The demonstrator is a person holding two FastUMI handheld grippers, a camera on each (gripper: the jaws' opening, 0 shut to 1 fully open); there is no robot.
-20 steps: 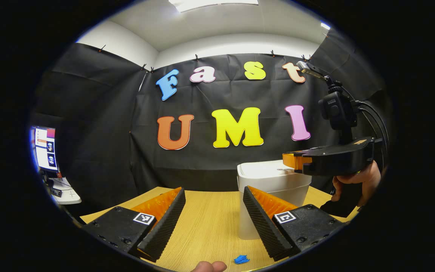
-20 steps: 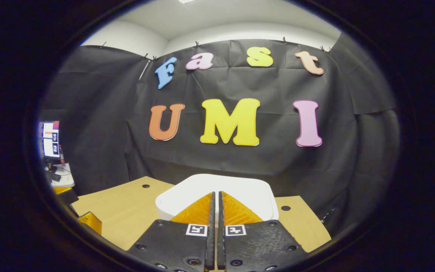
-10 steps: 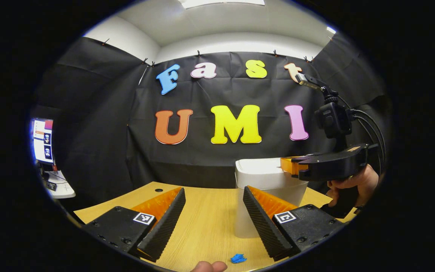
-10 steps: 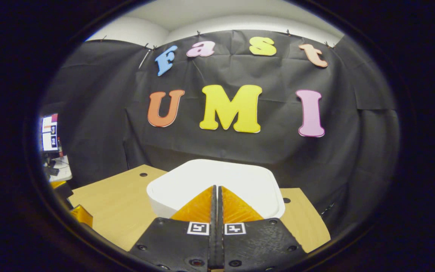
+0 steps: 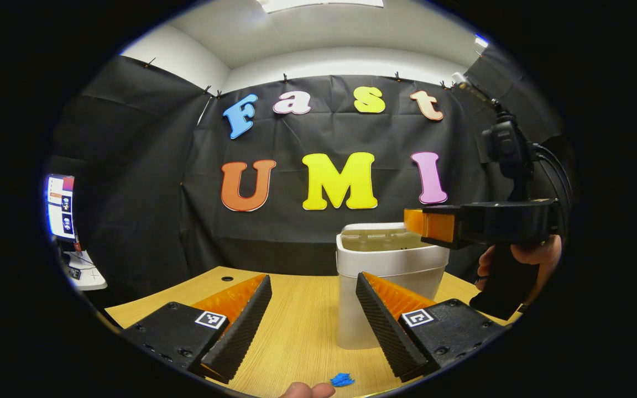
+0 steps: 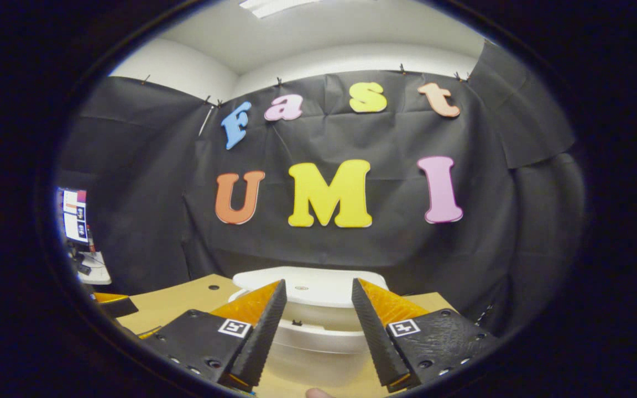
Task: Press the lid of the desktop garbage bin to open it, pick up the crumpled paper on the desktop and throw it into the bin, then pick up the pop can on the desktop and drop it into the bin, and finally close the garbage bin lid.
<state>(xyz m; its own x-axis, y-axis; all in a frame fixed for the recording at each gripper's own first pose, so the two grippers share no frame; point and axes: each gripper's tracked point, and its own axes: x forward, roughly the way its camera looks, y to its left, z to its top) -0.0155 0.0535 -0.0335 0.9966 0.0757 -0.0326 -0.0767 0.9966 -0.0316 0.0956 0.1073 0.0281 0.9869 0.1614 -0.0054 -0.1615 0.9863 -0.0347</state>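
Both grippers spread, bin lid up.

The right gripper [image 6: 314, 315] hangs wide just above the bin [image 5: 386, 287], apparently clear of its raised lid [image 6: 310, 287]; the left gripper [image 5: 313, 315] waits wide in front of the bin. No paper or can is visible. A blue scrap [image 5: 342, 380] lies on the wooden desk [image 5: 307, 331] before the bin; black cloth hangs behind.

Bright ceiling light panel [image 5: 318, 3] overhead lights the booth evenly; shadows are soft, focus is sharp, and fisheye distortion bends the edges.
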